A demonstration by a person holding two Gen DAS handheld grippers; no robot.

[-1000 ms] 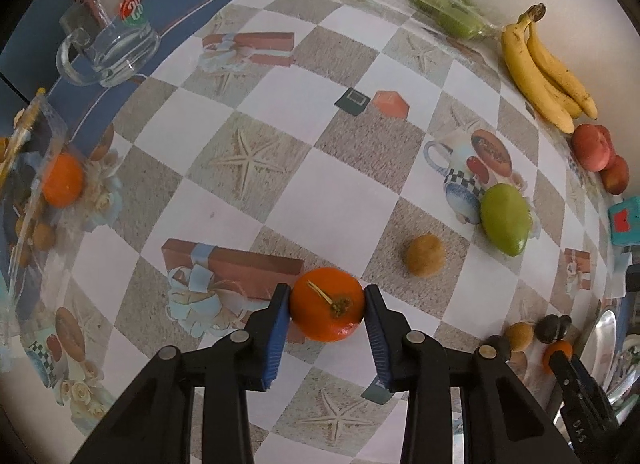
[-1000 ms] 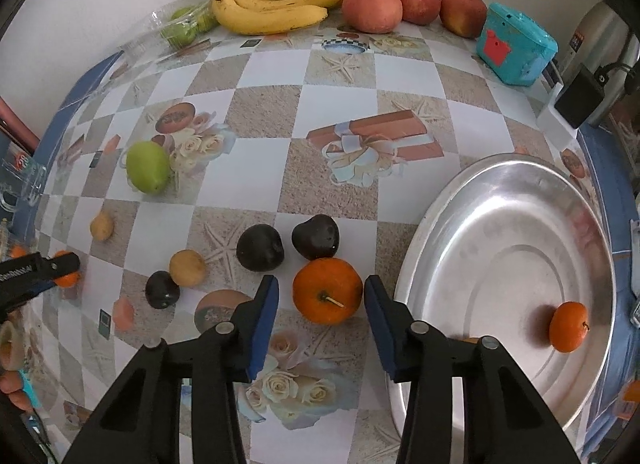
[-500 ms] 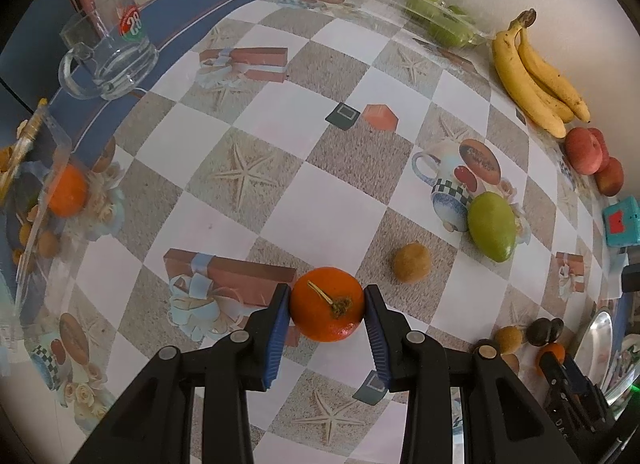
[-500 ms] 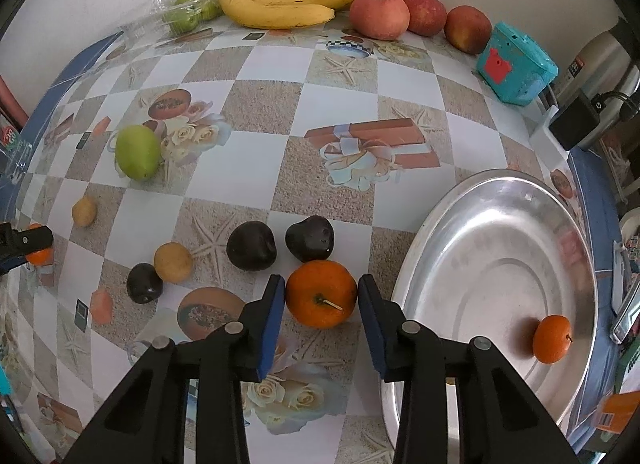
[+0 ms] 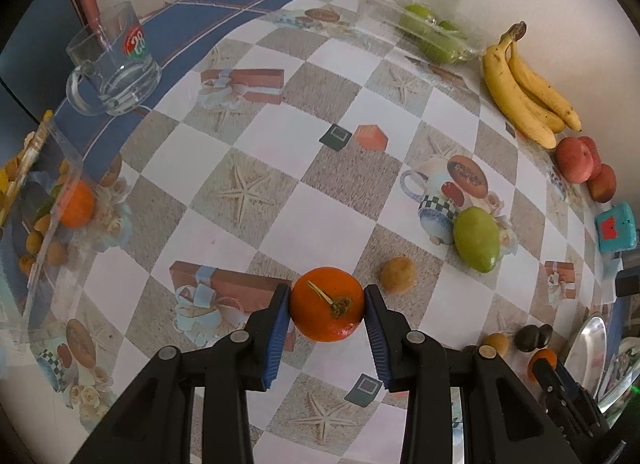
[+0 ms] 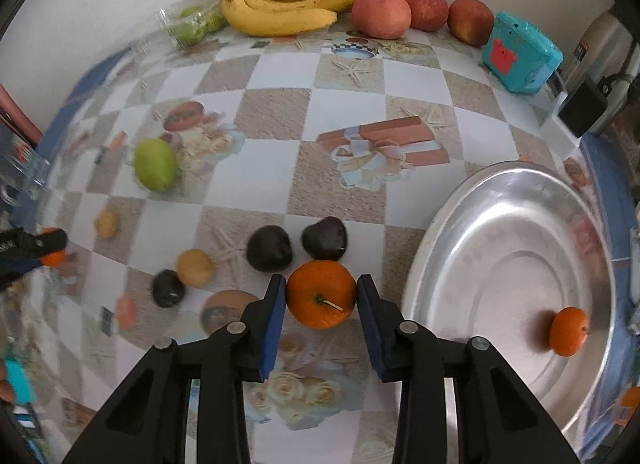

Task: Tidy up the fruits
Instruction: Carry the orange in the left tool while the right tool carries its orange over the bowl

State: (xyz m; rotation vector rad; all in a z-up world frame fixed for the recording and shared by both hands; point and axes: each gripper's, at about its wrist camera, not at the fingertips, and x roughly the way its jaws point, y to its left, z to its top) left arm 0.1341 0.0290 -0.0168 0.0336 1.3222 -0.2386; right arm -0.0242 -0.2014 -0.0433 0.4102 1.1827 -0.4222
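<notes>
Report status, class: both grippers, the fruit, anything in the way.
Left gripper shut on an orange. Right gripper shut on a second orange. Two dark plums close ahead of right gripper; tray alongside.

dark plums (image 6: 296, 246) crowd ahead, tray (image 6: 448, 223) side seemingly open

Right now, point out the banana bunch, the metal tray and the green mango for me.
banana bunch (image 6: 288, 3), right wrist view, middle of the bunch.
metal tray (image 6: 516, 264), right wrist view, bare floor of the tray.
green mango (image 5: 477, 240), left wrist view, middle of its skin.
</notes>
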